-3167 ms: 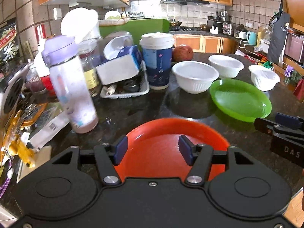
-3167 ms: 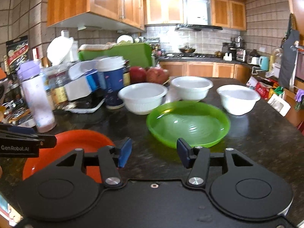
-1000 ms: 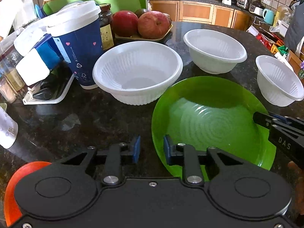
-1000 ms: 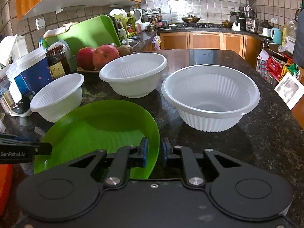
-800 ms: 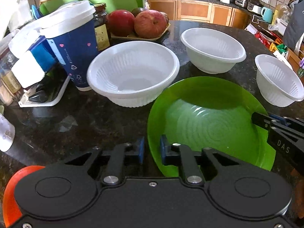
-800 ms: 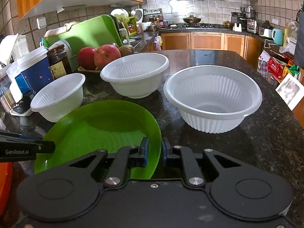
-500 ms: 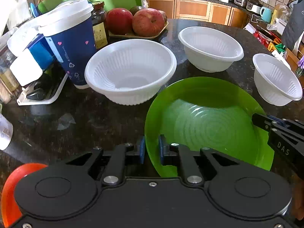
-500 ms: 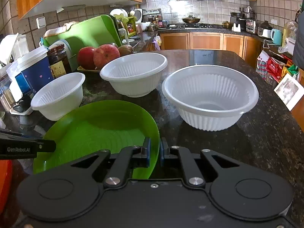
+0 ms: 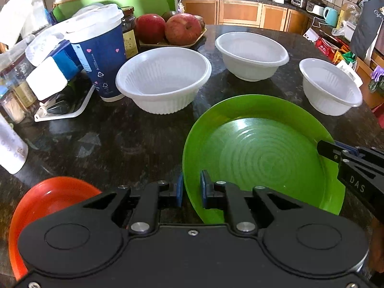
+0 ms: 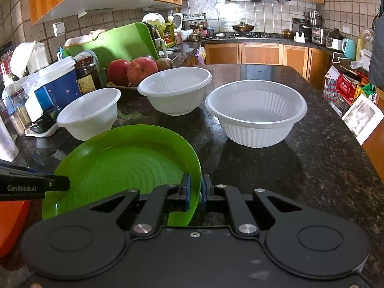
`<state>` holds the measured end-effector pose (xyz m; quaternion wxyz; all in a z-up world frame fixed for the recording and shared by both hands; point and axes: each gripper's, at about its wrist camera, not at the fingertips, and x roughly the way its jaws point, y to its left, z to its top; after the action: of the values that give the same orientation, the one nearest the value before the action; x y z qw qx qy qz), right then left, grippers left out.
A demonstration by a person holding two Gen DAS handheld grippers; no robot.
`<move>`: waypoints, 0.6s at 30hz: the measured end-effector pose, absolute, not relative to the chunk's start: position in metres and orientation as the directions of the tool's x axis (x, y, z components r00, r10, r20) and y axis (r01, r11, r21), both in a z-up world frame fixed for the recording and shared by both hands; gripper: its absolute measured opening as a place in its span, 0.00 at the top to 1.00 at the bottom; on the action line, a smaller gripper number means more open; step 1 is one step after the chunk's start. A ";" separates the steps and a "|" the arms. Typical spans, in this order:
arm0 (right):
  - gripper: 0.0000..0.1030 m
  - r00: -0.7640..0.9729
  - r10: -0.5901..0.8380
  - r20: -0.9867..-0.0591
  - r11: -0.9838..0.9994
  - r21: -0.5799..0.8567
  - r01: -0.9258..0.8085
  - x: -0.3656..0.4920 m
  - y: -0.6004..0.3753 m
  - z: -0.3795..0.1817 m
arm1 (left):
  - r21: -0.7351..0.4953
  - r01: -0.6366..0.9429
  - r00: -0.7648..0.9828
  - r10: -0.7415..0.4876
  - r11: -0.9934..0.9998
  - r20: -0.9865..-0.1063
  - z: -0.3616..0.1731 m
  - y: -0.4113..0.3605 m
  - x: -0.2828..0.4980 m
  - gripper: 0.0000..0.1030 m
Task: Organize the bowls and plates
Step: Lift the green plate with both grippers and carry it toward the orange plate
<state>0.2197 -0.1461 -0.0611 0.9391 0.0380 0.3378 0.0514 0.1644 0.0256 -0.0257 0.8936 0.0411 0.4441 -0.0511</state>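
Note:
A green plate (image 9: 261,153) is held by both grippers. My left gripper (image 9: 191,189) is shut on its left rim. My right gripper (image 10: 195,190) is shut on its right rim, where the plate (image 10: 124,165) shows again. The plate looks raised a little off the dark counter. An orange plate (image 9: 45,206) lies on the counter at the lower left, also in the right wrist view (image 10: 10,223). Three white bowls stand behind: left (image 9: 163,79), middle (image 9: 252,55), right (image 9: 330,86). In the right wrist view they are left (image 10: 90,115), middle (image 10: 176,90), right (image 10: 255,111).
A blue paper cup (image 9: 98,52), jars, a white tray (image 9: 62,110) and a bottle (image 9: 10,146) crowd the left side. Apples on a tray (image 9: 172,30) sit at the back. The counter's right edge (image 10: 369,158) drops off beside bags and a picture frame.
Both grippers have closed fully on the green plate's opposite rims. The plate has lifted and come slightly nearer; the orange plate shows more at lower left.

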 end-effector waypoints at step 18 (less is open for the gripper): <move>0.89 0.811 0.187 -0.554 0.982 0.071 -0.178 0.165 -0.090 -0.031 | 0.038 0.036 0.686 0.003 0.999 -0.728 0.002 0.082 0.104 0.81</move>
<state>0.1652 -0.0903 -0.0310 0.9517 0.0081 0.2917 0.0958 0.1043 0.0816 0.0024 0.9178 0.0246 0.3962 -0.0089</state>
